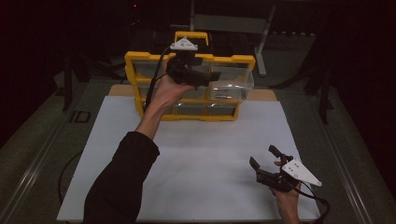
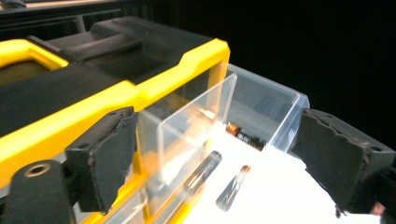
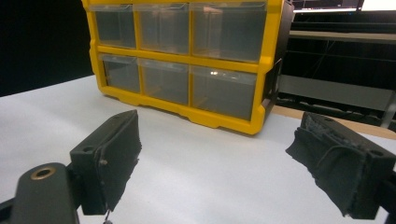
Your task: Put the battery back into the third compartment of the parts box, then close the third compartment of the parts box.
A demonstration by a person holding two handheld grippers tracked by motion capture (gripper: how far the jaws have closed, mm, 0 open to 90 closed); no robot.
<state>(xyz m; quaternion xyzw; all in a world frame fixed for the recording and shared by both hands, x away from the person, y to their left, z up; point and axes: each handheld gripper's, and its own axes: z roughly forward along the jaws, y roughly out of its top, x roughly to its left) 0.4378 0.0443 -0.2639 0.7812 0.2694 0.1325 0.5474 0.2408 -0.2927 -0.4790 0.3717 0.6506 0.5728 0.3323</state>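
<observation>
A clear plastic drawer (image 1: 232, 83) is seen drawn out from the top right of a yellow organiser (image 1: 140, 63), which stands at the far edge of the white table (image 1: 210, 154); in the left gripper view the drawer (image 2: 261, 109) is shown open-topped, and a dark battery with an orange band (image 2: 243, 136) lies in it against the front wall; two thin shiny shapes just below cannot be told from reflections. The remaining drawers (image 3: 224, 91) of the organiser are seen pushed in, and their contents cannot be made out through the clear fronts in the right gripper view. The left tool (image 1: 212, 77) is held above the pulled-out drawer, at the cabinet's top row; its jaws stand wide apart with nothing gripped, the drawer lying between and beyond them without being pressed. The right tool (image 1: 264, 161) is held low over the near right part of the table, well apart from the organiser; its jaws are likewise spread wide and nothing is held.
</observation>
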